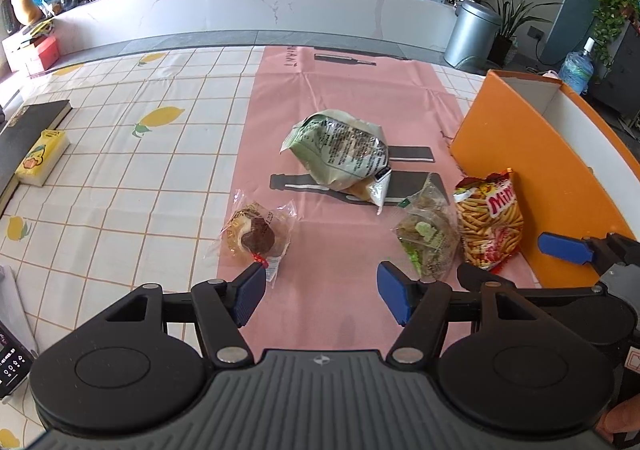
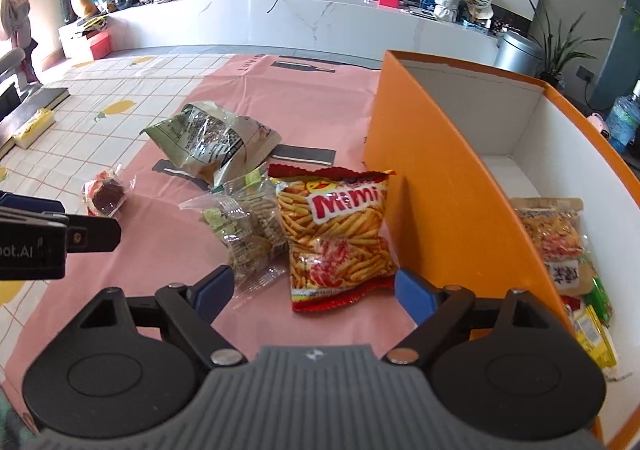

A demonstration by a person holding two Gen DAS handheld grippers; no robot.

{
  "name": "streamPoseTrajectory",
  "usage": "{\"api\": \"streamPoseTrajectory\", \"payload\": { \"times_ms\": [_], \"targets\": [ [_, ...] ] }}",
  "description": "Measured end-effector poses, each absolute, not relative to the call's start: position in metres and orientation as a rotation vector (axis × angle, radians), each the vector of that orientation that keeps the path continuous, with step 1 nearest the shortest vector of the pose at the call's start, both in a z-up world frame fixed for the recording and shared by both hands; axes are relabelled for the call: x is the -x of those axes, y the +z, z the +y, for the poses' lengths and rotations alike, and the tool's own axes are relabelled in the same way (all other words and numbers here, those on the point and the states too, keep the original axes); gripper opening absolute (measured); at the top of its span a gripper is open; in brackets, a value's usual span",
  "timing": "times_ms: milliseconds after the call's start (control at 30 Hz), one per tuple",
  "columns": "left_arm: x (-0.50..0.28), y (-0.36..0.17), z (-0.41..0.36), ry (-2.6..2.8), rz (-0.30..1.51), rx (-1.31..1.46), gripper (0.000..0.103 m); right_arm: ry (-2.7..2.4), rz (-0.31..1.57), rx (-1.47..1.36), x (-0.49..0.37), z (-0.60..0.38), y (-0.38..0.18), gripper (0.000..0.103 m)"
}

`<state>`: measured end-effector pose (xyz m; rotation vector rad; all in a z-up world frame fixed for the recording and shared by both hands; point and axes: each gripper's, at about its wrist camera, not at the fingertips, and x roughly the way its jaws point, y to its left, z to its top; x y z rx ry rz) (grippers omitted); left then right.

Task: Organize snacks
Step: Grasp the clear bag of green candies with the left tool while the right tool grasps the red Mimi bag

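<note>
Both sets of jaws stand spread with nothing between them. Just ahead of the right gripper (image 2: 314, 288), the red chip bag (image 2: 338, 234) leans against the orange box (image 2: 436, 201), with a clear cookie packet (image 2: 244, 228) beside its left pad. Ahead of the left gripper (image 1: 320, 296) lies bare pink worktop (image 1: 332, 97); a wrapped cake (image 1: 252, 234) sits beyond its left pad, a green bag (image 1: 340, 149) farther ahead.

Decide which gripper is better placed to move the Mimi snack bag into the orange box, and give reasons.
Right. The right gripper is open just before the Mimi bag, beside the orange box; the left gripper faces bare cloth.
</note>
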<state>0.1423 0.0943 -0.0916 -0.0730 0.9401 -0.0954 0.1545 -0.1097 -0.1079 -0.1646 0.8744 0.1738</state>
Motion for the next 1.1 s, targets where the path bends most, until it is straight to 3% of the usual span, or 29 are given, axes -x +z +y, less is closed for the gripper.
{"api": "streamPoseTrajectory", "payload": {
  "times_ms": [267,667,933,1033,1100],
  "targets": [
    [-0.148,-0.100,0.106,-0.076,0.949,0.081,0.075,0.224,0.847,0.195,-0.171,-0.096,-0.121,0.089],
    [-0.147,-0.103,0.116,-0.058,0.947,0.107,0.075,0.366,0.784,0.182,-0.148,-0.079,-0.107,0.085],
    [-0.148,-0.100,0.125,-0.050,0.911,0.164,0.076,0.247,0.785,0.028,-0.166,-0.101,-0.099,0.087],
    [-0.150,-0.102,0.125,-0.064,0.912,0.180,0.076,0.215,0.798,0.013,-0.174,-0.102,-0.101,0.086],
    [-0.151,-0.103,0.124,-0.066,0.913,0.176,0.076,0.207,0.807,0.026,-0.182,-0.100,-0.105,0.077]
  ]
}}
